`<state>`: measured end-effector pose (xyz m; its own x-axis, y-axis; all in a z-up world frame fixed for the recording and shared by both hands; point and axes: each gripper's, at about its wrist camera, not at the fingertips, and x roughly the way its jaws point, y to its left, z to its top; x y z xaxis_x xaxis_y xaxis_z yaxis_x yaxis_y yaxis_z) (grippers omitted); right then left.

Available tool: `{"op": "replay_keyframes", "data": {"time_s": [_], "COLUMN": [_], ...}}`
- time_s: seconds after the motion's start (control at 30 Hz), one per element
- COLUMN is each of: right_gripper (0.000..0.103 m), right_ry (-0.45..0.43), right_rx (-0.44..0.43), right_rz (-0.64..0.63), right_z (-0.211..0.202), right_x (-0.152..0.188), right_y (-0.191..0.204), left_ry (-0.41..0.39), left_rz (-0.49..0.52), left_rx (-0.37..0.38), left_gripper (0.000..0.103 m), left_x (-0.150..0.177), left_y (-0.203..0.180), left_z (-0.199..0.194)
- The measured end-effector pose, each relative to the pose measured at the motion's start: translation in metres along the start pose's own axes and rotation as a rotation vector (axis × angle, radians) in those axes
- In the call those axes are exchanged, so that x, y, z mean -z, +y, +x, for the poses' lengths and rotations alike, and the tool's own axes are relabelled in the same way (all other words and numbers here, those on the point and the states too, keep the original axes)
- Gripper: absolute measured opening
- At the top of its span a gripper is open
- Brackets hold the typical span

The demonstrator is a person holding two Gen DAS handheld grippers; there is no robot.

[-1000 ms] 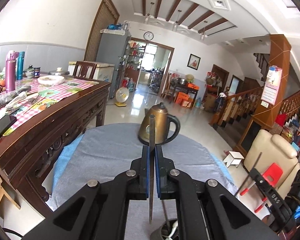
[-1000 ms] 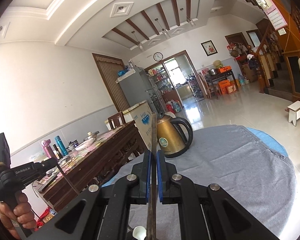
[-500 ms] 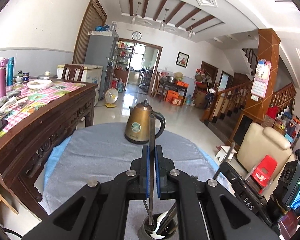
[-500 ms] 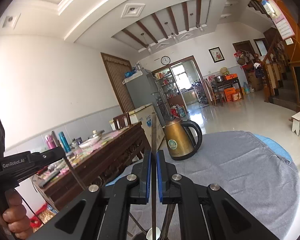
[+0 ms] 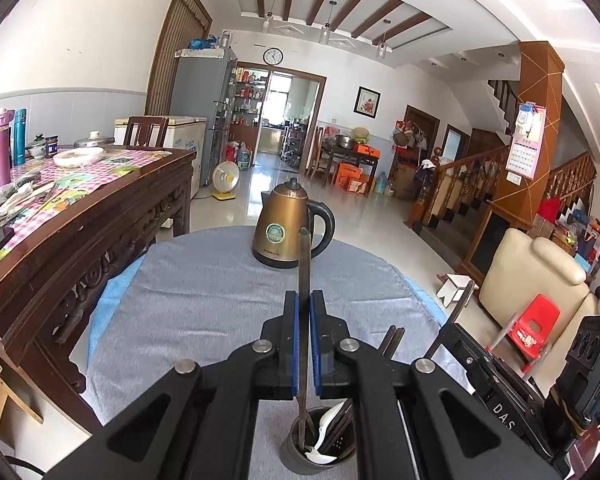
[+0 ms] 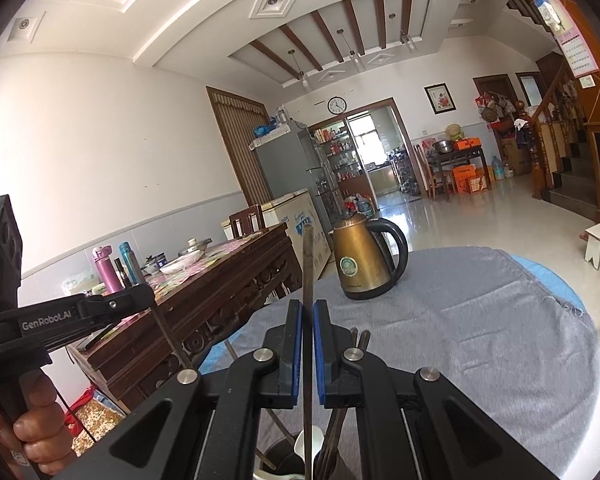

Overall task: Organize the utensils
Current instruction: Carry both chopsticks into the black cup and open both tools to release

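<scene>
My left gripper is shut on a dark upright chopstick. Its lower end dips into a dark utensil cup that holds a white spoon and more chopsticks. My right gripper is shut on a second upright chopstick, whose lower end hangs over the same cup. Each wrist view shows the other gripper from the side: the right gripper at the lower right, the left gripper at the left, gripped by a hand.
The cup stands at the near edge of a round table under a grey cloth. A brass kettle stands at its far side. A carved wooden table with bottles, bowls and loose utensils is at the left. A cream armchair is at the right.
Both grippers have sunk toward the table with their chopsticks. The utensil cup has come up into the bottom of both views, and the left chopstick's tip now sits inside it.
</scene>
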<state>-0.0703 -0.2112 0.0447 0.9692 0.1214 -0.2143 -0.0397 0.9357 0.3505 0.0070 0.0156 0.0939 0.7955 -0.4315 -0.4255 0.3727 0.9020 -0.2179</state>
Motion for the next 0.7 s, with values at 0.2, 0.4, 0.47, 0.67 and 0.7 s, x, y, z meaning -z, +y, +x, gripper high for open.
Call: {"op": "replay_keyframes", "data": {"time_s": [0.2,0.4,0.47,0.67,0.7], "right_gripper": [0.006,0.006,0.006,0.006,0.006], "right_ry": [0.021,0.044,0.053,0.065,0.066], "right_rx": [-0.003,-0.009,-0.011,-0.015,-0.016], "right_rz": [-0.003,-0.015,-0.012,-0.011,-0.012], "right_z": [-0.002,-0.001,-0.001,-0.002,-0.002], "right_x": [0.006,0.014,0.016,0.02,0.019], "right_y": [0.003,0.007,0.007,0.008,0.009], "left_ry": [0.012,0.029,0.034,0.033,0.033], "left_rz": [0.006,0.012,0.013,0.02,0.021], "left_rx": [-0.005,-0.021,-0.025,-0.034,-0.037], "left_gripper": [0.005,0.005,0.005,0.006,0.006], "left_x": [0.005,0.008,0.01,0.012,0.012], "left_y": [0.001,0.002,0.002,0.001,0.001], "left_z": [-0.003,-0.002,-0.002,-0.003,-0.003]}}
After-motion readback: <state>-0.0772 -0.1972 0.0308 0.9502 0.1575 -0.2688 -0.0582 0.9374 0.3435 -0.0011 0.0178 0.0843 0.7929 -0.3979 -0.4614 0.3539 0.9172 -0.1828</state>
